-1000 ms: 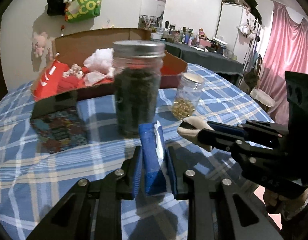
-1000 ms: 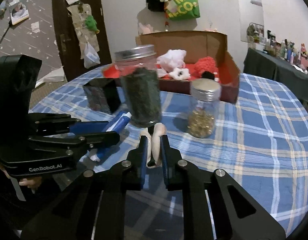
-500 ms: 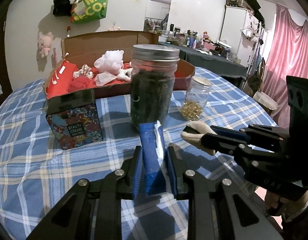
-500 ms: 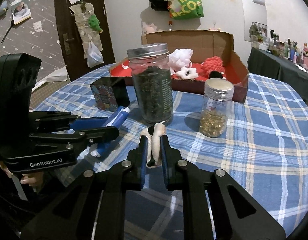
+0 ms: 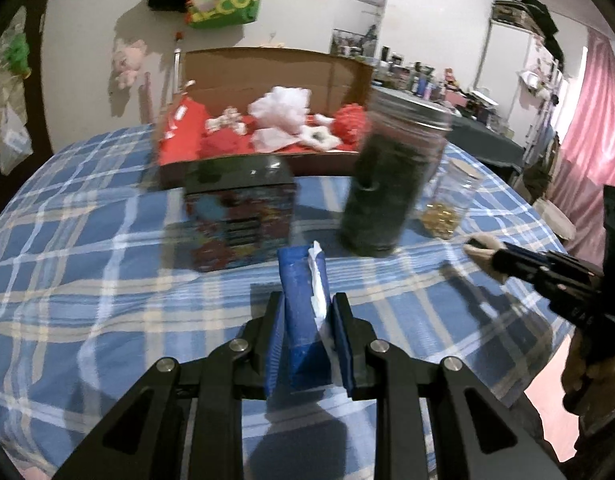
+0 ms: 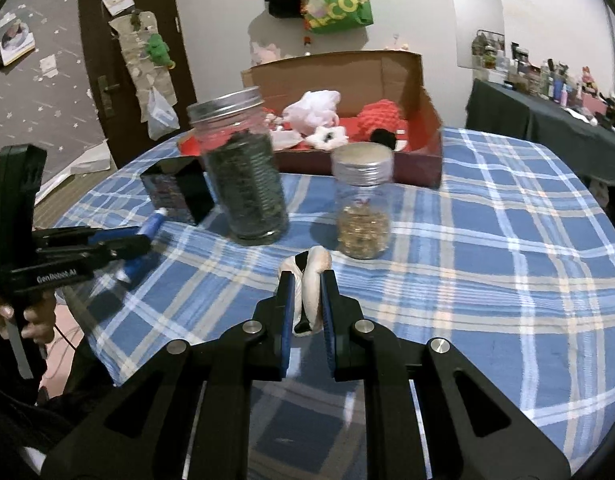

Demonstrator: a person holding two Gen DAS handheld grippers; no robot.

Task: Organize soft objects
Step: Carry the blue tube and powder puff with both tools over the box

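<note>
Here the left gripper (image 5: 307,312) is clamped narrowly on a blue tissue pack (image 5: 303,304), which stands upright between its pads at lower centre of the left view. The right gripper (image 6: 307,296) is squeezed nearly together on a cream soft toy (image 6: 313,280) at the centre of its view, the toy's lower end hidden by the fingers. The cardboard box (image 6: 407,80) of soft things sits at upper centre, behind the two jars. The left view is blurred.

Table as I see it
Tin (image 6: 175,196) left of big jar (image 6: 243,176); small jar (image 6: 361,208) right; cardboard box (image 6: 407,80) far behind.
</note>
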